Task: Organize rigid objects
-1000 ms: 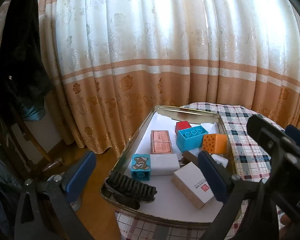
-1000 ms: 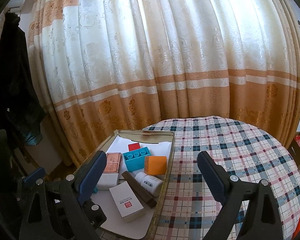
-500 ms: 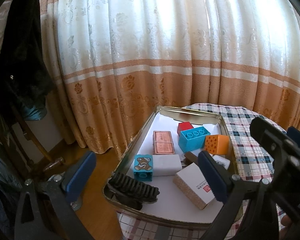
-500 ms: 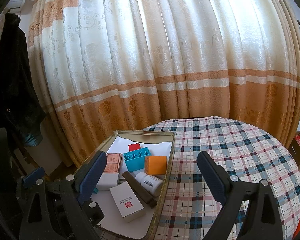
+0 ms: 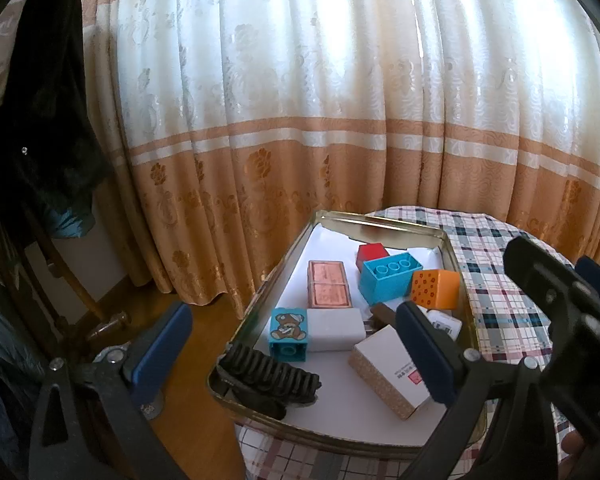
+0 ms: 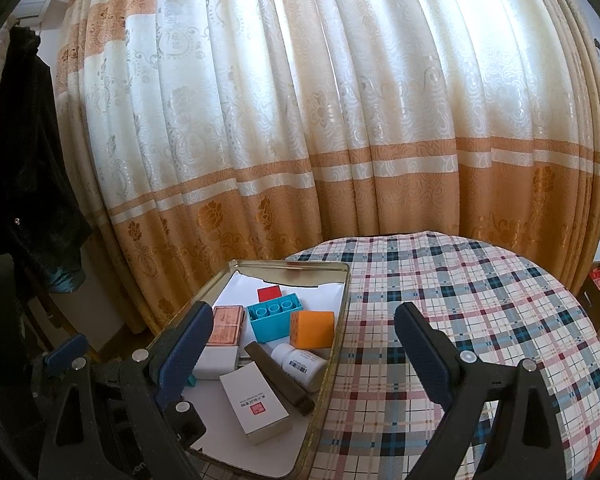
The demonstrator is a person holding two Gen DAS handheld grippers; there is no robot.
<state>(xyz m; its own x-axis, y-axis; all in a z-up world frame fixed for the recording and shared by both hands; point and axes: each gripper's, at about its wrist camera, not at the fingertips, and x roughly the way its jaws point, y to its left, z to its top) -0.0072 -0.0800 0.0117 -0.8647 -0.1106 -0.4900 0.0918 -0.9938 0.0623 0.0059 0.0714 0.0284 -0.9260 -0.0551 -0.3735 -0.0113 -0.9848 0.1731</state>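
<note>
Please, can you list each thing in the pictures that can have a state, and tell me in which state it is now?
Left gripper: jaws open, empty.
Right gripper: jaws open, empty.
Metal tin: lid off, on the table, holding the objects.
Blue brick: studs up.
Bear brick: on its side.
White bottle: lying down, cap on.
White box: shut, lying flat.
Curtain: drawn shut.

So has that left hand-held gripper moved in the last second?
Yes, slightly. In its own view the metal tin has drifted right and down against the left hand-held gripper, so it swung a little left and up.
</note>
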